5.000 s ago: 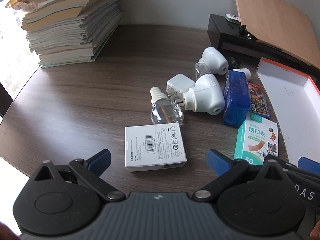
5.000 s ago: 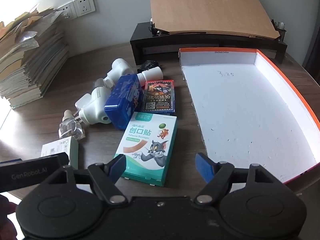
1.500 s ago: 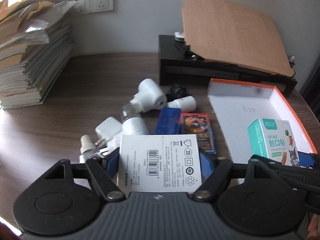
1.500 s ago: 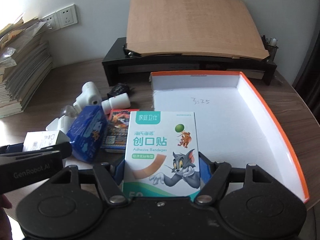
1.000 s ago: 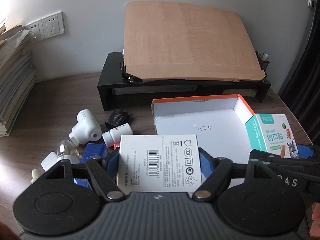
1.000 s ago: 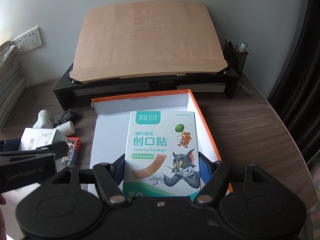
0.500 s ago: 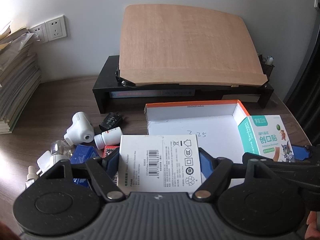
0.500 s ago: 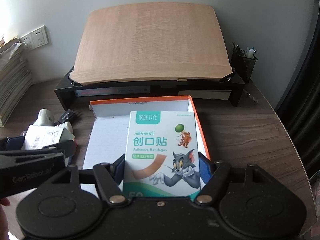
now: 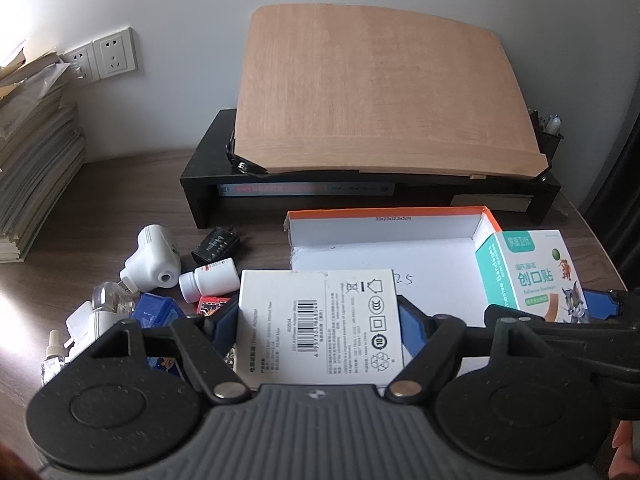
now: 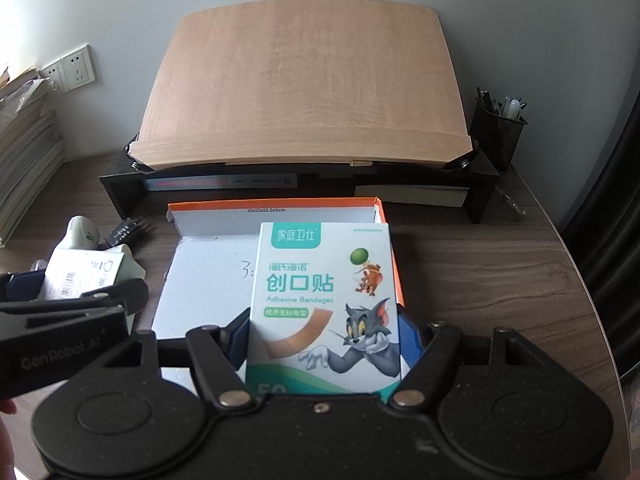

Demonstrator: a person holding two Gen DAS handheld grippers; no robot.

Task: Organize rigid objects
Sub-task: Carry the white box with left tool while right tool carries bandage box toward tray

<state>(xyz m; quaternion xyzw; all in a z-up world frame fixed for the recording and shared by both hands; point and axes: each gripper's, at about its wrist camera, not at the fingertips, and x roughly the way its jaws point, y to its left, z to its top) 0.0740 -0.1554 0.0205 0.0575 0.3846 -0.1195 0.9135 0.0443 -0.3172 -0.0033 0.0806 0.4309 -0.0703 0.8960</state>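
The white adapter box (image 9: 318,326) is clamped between the jaws of the left gripper (image 9: 318,330), held above the surface at the near-left edge of the orange-rimmed tray (image 9: 384,213). The bandage box (image 10: 324,308) is clamped between the jaws of the right gripper (image 10: 324,340), held above the tray's right portion. Compared with the frame half a second earlier, both boxes remain gripped the same way; the left view has shifted slightly, with the tray and the wooden board (image 9: 384,96) sitting further right in frame.

The adapter box hides the tray's near-left floor, and only "25" of the handwritten mark shows beside it. The bandage box covers the tray's right wall. The blue box (image 9: 156,312) and the card pack (image 9: 212,304) are largely hidden behind the left gripper. The small white bottle (image 9: 208,280) lies beside them.
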